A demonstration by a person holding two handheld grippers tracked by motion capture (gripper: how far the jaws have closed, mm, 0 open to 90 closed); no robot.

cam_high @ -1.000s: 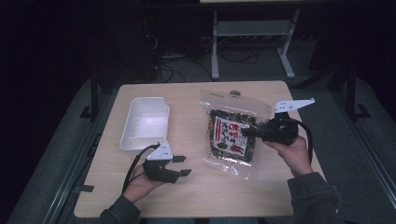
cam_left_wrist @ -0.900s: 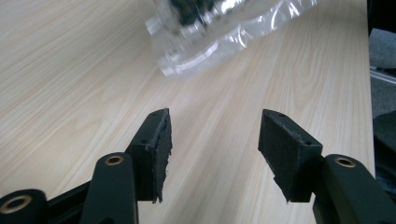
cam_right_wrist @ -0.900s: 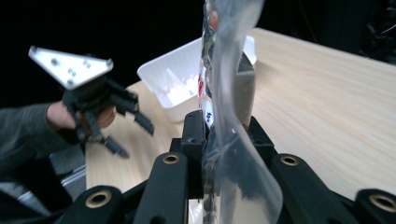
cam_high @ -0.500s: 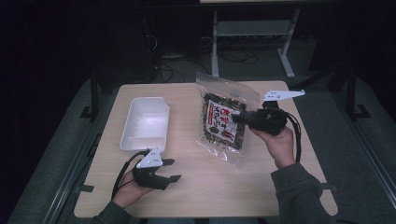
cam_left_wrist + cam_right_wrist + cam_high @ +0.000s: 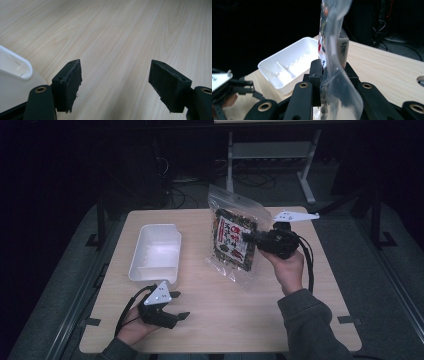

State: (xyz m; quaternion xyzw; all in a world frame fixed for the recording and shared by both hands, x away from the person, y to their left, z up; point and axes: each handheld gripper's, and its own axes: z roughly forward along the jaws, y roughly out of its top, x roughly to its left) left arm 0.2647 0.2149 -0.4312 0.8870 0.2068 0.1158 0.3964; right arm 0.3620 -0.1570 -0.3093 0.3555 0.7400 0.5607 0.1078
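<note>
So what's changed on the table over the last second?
The right gripper, clamped on the snack bag, has lifted it off the table. The left gripper pulled back toward the near edge, its jaws just opening, nothing between them. The white container hasn't moved.

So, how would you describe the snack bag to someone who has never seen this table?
Find the light wooden table, then its right half, where the right gripper is shut on a clear plastic snack bag and holds it up. It has a dark printed label with red, unlike the plain white tray on the left.
</note>
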